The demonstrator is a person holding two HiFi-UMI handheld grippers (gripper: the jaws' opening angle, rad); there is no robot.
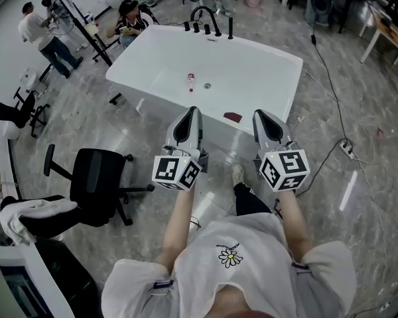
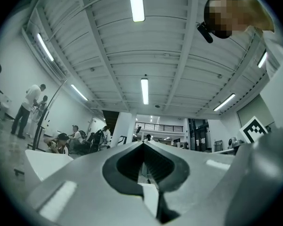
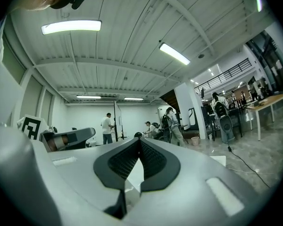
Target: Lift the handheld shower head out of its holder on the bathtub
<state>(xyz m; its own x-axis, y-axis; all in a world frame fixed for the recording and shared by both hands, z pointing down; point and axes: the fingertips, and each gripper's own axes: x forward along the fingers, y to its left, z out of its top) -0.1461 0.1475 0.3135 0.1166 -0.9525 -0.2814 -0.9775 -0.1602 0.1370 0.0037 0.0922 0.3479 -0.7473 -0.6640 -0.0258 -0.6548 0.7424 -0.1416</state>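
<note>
Handheld shower head: slim black wand (image 1: 230, 28), upright in its holder on the far rim of the tub, right of the spout, well away from both grippers.
Left fingers: dark ribbed pads (image 2: 131, 163) pressed tip to tip, with nothing between them.
Right fingers: dark ribbed pads (image 3: 124, 162) likewise clenched together and empty.
Left gripper: grey two-jaw tool (image 1: 193, 111), held over the near edge of the tub and pointing across it; in its own view (image 2: 144, 145) the jaws meet at the tip.
Right gripper: matching grey tool (image 1: 261, 113), beside the left one and parallel to it; its own view (image 3: 139, 140) shows the jaws closed.
Marker cubes: white cubes with black squares (image 1: 176, 171), one at the rear of each gripper.
Bathtub: white freestanding rectangular tub (image 1: 265, 48), set at an angle on the grey marbled floor.
Spout: black arched faucet (image 1: 205, 15) with small black knobs beside it on the far rim.
Tub contents: small white bottle with a red cap (image 1: 191, 81) near the drain; a dark red patch (image 1: 233, 117) near the front wall.
Office chair: black swivel chair (image 1: 96, 184), to the left of the person.
</note>
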